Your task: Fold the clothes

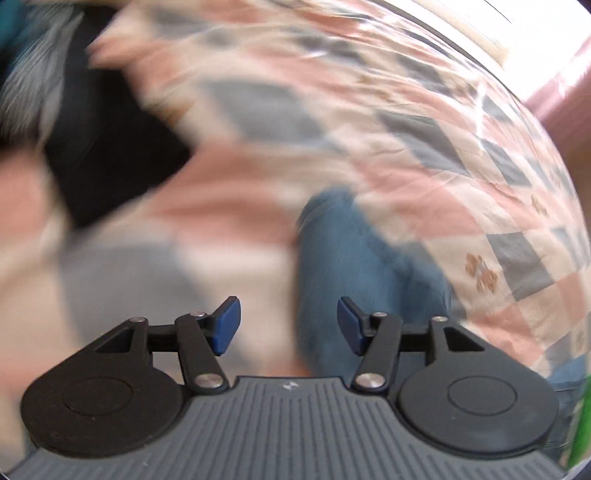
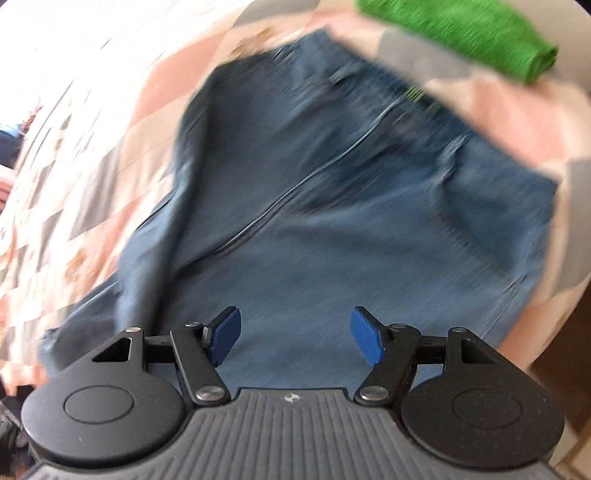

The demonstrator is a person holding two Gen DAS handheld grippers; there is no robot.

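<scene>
Patchwork bedcover (image 2: 92, 155) in pink, grey and cream, with blue jeans (image 2: 332, 206) lying on it.

Both views are blurred. On the right wrist view the right gripper (image 2: 295, 336) is above the jeans, its blue pads (image 2: 367, 339) apart and nothing between them; the jeans lie spread out, one part folded over along the left side, and a folded green cloth (image 2: 469, 33) lies beyond them on the cover. On the left wrist view the left gripper (image 1: 289, 325) has its jaws apart too, holding nothing, and points down at the cover beside one end of the jeans (image 1: 362, 266). A dark garment (image 1: 103, 140) lies at the upper left.
</scene>
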